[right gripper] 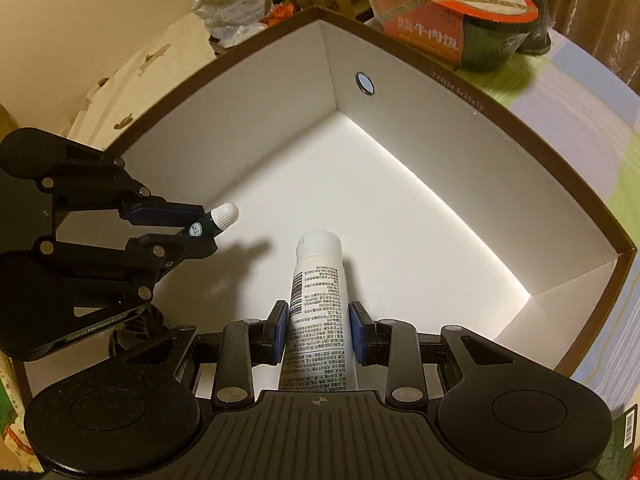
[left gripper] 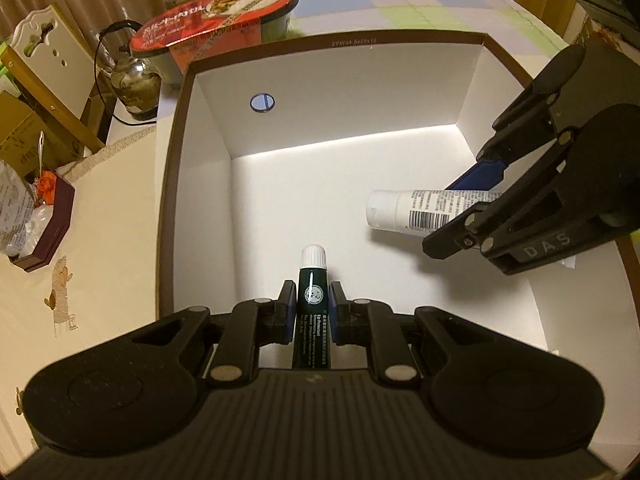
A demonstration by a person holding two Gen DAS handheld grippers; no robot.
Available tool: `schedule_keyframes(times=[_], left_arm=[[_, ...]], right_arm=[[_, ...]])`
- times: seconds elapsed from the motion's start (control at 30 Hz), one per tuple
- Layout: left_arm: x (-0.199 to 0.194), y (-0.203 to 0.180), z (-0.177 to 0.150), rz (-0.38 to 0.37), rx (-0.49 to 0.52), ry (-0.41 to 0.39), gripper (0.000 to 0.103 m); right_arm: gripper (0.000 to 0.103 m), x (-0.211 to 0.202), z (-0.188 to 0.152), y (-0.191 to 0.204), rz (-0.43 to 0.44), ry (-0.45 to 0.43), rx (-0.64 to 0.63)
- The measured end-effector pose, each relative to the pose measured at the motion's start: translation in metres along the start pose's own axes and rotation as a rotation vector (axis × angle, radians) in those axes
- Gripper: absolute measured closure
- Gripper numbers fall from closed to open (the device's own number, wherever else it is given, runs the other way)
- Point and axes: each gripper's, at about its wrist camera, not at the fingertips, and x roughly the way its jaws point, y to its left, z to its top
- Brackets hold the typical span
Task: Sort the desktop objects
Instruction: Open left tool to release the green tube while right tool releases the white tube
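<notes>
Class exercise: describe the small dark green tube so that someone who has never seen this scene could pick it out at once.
Find the big white box with the brown rim. Over its floor, the left claw is shut on the small dark green tube. Unlike the larger white tube in the right claw, it is slim and dark, with a ribbed white cap.

Left wrist view: sitting behind the left gripper, looking forward and down into the white box from close above.
Right wrist view: facing the box's far corner from behind the right gripper.
Shared: both are showing the box interior, each other's gripper, the noodle bowl.
</notes>
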Motion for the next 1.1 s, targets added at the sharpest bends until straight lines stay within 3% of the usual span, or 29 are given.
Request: schedule_keyframes(times=[0.53,0.57,0.6,0.67,0.83,1.1], left_arm=[[0.016,-0.003,0.002,-0.02,-0.044,0.048,0.086],[0.015,-0.004,0.002,-0.022,-0.047,0.05,0.082],[0.014,-0.004,0.001,-0.023,-0.049,0.053,0.079],[0.013,-0.004,-0.001,-0.016,-0.057,0.059,0.077],[0.006,-0.004,-0.006,-0.008,-0.069,0.063,0.07],[-0.013,-0.015,-0.014,0.005,-0.064,0.051,0.06]], right_arm=[[0.071,0.004,0.002,-0.001,-0.025,0.036,0.017],[0.053,0.003,0.002,-0.001,-0.028,0.041,0.016],[0.023,0.001,0.002,-0.001,-0.031,0.04,0.013],[0.021,-0.006,-0.002,0.003,-0.041,0.005,-0.014],[0.021,-0.012,-0.005,0.008,-0.035,0.008,-0.032],[0.021,-0.016,-0.015,0.026,-0.096,0.002,-0.12]])
